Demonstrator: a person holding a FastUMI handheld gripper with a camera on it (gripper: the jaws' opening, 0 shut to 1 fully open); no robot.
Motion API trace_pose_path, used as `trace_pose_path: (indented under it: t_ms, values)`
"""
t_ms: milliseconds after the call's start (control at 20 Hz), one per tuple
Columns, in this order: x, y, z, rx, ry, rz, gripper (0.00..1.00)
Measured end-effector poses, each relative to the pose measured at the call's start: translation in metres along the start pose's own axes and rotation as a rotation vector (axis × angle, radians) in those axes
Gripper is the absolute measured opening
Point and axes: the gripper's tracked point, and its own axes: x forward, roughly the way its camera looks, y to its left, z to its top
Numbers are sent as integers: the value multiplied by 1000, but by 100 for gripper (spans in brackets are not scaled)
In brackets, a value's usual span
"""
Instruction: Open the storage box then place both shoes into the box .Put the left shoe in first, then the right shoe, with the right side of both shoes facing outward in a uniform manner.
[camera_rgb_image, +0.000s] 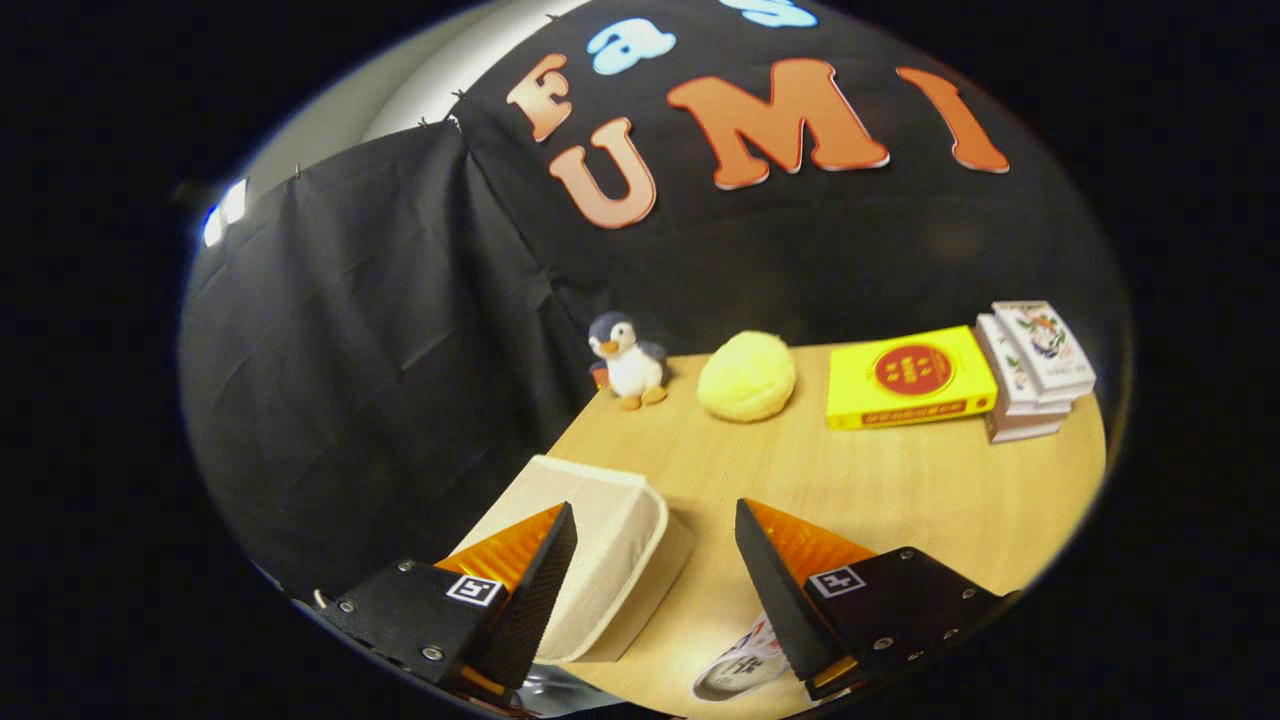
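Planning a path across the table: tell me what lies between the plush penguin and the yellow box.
In the gripper view, a pale yellow fluffy ball sits on the table between the penguin and the yellow box, beyond the open tongs.

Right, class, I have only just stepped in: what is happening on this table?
A hand-held gripper hovers over a wooden table with its jaws open and nothing held between them. A pale storage box with its lid on lies just under the left finger, and part of a shoe shows below the right one. Farther back stand a toy penguin, a yellow plush ball, a yellow box and stacked small boxes. No shoe is packed yet.
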Motion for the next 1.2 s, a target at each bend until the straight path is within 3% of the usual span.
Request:
trace_pose_path:
  t_ms: [350,800,1050,1200]
  values:
    - [47,22,-76,219,251,145,96]
    - [84,46,-125,417,395,216,96]
    - [70,58,-114,433,389,248,95]
    - [42,77,-76,445,333,312,94]
